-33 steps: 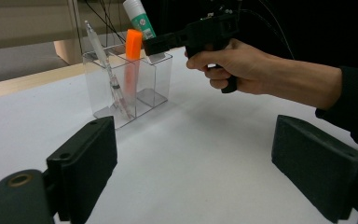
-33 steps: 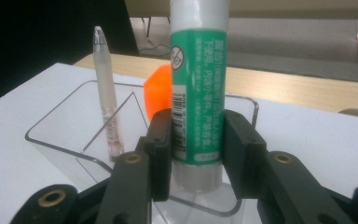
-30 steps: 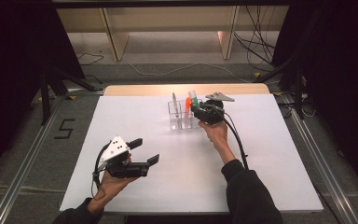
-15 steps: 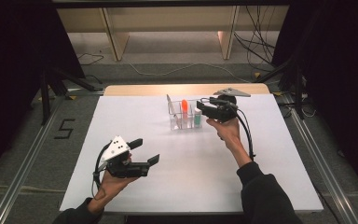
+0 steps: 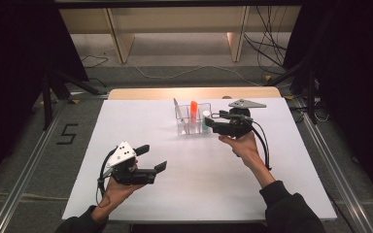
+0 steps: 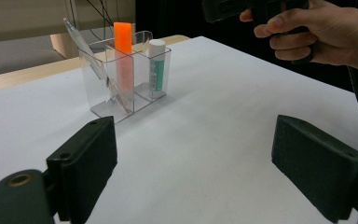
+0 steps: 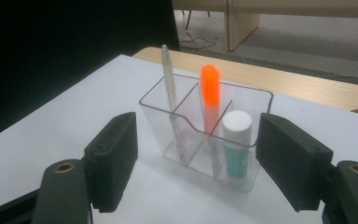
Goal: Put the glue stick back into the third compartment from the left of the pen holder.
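Note:
A clear three-compartment organizer [image 5: 185,127] [image 6: 98,95] [image 7: 153,111] stands at the far middle of the white table. It holds a pale pen [image 5: 177,108] [image 6: 89,52] [image 7: 168,79], an orange marker [image 5: 193,108] [image 6: 122,42] [image 7: 209,93] and a white-capped green glue stick [image 5: 206,120] [image 6: 156,65] [image 7: 237,144]. My right gripper [image 5: 210,124] [image 7: 200,163] hovers just right of the organizer, pointing at it. It is open, its jaws have just been opening, and nothing is gripped between them. My left gripper [image 5: 153,158] [image 6: 200,172] rests open and empty near the front left.
The white table top [image 5: 223,184] has a wooden strip [image 5: 141,93] along its far edge. Metal rails [image 5: 335,170] run along both sides. A "5" mark [image 5: 67,133] lies on the floor at the left. Cables and shelving stand beyond the table.
The right gripper has drawn back to the right and upward from the organizer with wider jaws. The glue stick now stands free in the right compartment. The left hand has not moved.

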`<state>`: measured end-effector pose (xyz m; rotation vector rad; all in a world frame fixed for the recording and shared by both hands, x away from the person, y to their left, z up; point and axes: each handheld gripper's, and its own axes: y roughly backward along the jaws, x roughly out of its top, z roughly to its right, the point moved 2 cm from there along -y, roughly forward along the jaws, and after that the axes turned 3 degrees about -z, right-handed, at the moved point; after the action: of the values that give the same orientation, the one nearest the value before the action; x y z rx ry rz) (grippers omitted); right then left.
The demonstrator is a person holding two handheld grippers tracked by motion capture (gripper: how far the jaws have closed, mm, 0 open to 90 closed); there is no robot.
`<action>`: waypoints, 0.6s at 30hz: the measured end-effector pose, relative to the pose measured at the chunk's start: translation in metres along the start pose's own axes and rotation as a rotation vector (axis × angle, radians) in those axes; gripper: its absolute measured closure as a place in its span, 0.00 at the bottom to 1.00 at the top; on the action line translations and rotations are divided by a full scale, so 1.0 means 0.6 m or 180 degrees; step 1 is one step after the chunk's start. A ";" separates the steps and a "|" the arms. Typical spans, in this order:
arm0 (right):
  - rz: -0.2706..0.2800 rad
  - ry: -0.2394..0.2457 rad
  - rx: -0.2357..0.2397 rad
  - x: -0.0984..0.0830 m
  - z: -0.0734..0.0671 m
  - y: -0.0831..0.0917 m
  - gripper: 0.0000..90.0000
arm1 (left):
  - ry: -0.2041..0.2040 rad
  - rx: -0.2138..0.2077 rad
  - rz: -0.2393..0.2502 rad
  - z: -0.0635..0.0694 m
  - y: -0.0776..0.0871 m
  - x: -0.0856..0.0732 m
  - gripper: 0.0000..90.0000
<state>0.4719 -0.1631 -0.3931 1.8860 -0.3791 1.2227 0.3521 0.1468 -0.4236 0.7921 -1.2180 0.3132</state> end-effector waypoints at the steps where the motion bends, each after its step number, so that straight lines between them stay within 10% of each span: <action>1: 0.0001 0.0013 0.0017 -0.002 -0.002 0.004 0.33 | 0.0005 -0.0002 -0.0001 0.000 0.000 0.000 0.15; 18: -0.0027 0.0122 0.0154 -0.052 -0.033 0.057 0.27 | 0.0008 -0.0062 -0.0041 0.000 -0.002 -0.001 0.15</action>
<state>0.4233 -0.1741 -0.3999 1.9003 -0.3234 1.2709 0.3526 0.1462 -0.4244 0.7824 -1.2114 0.2914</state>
